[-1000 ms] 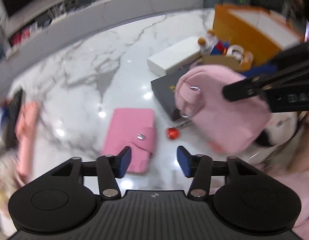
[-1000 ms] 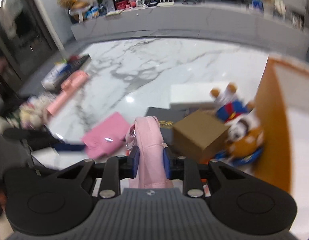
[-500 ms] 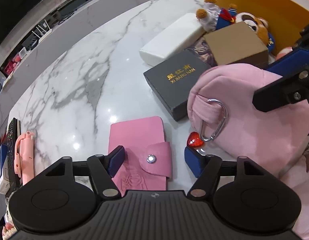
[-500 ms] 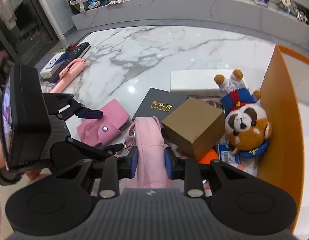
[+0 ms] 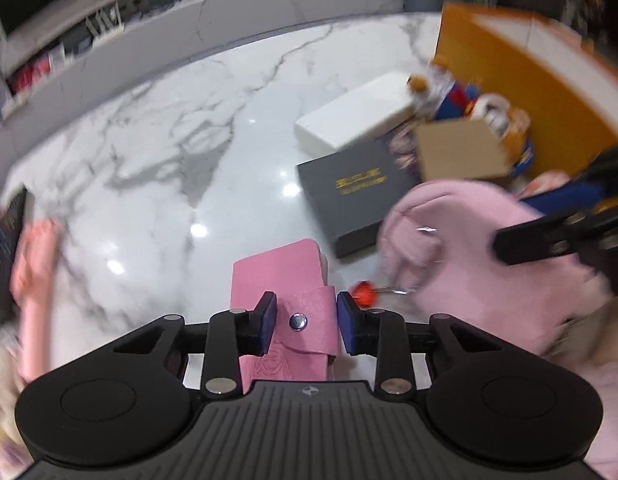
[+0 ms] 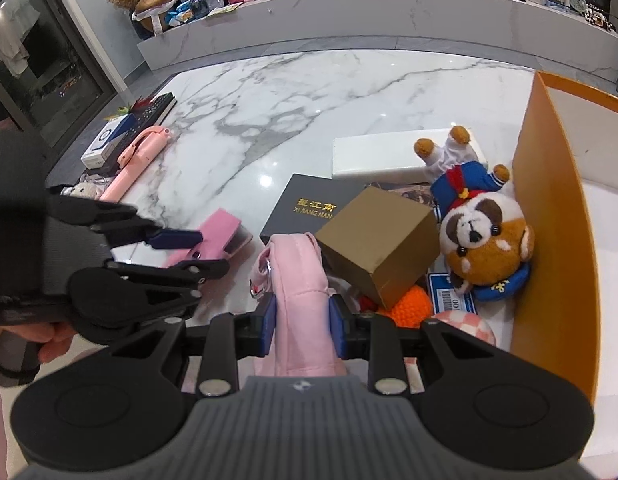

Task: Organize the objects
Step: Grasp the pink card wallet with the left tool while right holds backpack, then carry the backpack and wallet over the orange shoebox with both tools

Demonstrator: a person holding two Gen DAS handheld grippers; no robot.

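My left gripper (image 5: pixel 307 322) has its jaws around a pink snap wallet (image 5: pixel 283 280) on the marble table; its pads sit beside the wallet's flap and touch it or nearly so. The wallet also shows in the right wrist view (image 6: pixel 213 242), with the left gripper (image 6: pixel 189 250) over it. My right gripper (image 6: pixel 303 326) is shut on a pink fabric pouch (image 6: pixel 299 280) with a metal carabiner, held above the table. The pouch (image 5: pixel 489 256) shows at the right of the left wrist view, a red heart charm (image 5: pixel 363 292) hanging from it.
A black gift box (image 6: pixel 305 210), a brown cardboard box (image 6: pixel 379 244), a white box (image 6: pixel 377 156) and a plush dog (image 6: pixel 481 236) lie by an orange box (image 6: pixel 549 208) at right. A pink selfie stick (image 6: pixel 135 160) and remote (image 6: pixel 153 110) lie at left.
My left gripper has moved forward over the pink wallet and its jaws have narrowed around the flap. The right gripper keeps hold of the pouch, nearly still.
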